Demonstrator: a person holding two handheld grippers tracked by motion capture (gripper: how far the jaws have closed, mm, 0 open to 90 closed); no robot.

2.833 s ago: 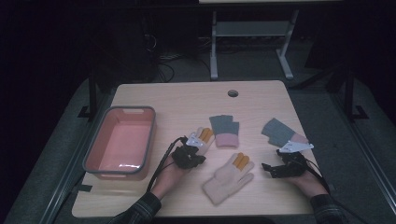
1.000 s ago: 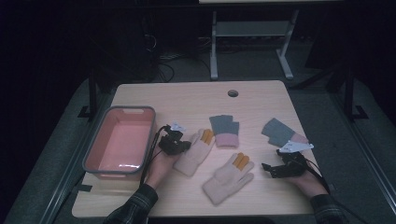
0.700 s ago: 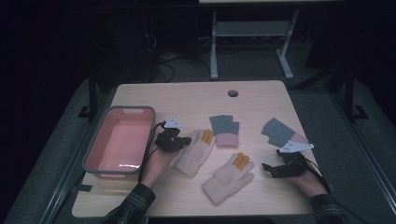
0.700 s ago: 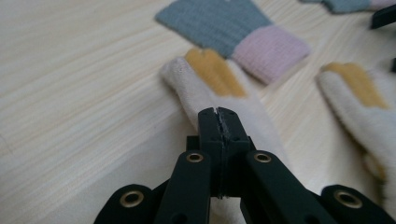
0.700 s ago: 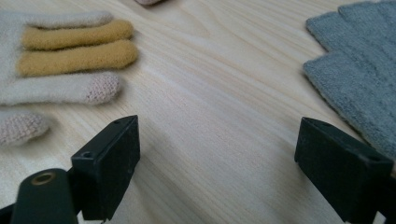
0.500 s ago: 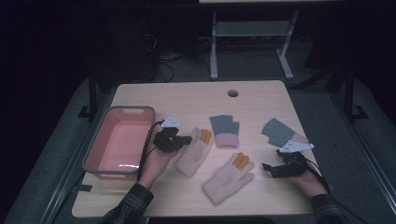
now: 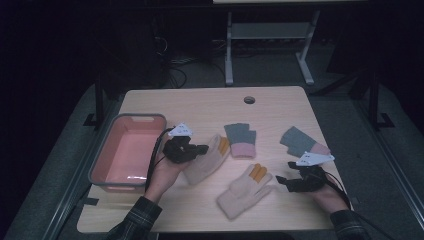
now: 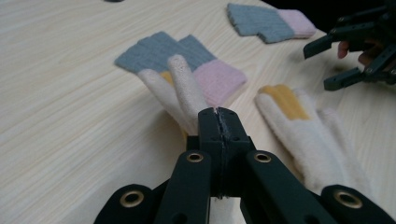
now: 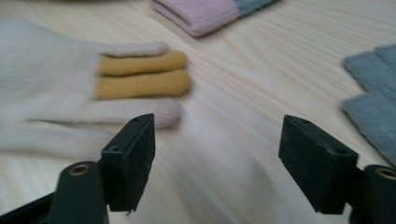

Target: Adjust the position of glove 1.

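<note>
Pink tub (image 7: 127,152) sits at the table's (image 7: 210,102) left edge. Just right of it, the left gripper (image 7: 202,148), jaws clamped together on the cuff end of a cream glove (image 7: 206,162); in the left gripper view the glove's (image 8: 180,93) fingers hang forward from the closed tips, over the grey-and-pink mitt (image 8: 187,63) behind it. In the high view that mitt (image 7: 240,140) lies just right of the held glove.

Mid-table, nearer the person: second cream glove (image 7: 245,187), flat, orange fingers pointing up-right. Right of it, near but apart, the right gripper (image 7: 282,181), jaws spread and just closing, nothing between them; the right gripper view shows the glove's (image 9: 93,88) fingertips ahead of its left jaw. Second grey-and-pink mitt (image 7: 302,142) lies just beyond this gripper.
</note>
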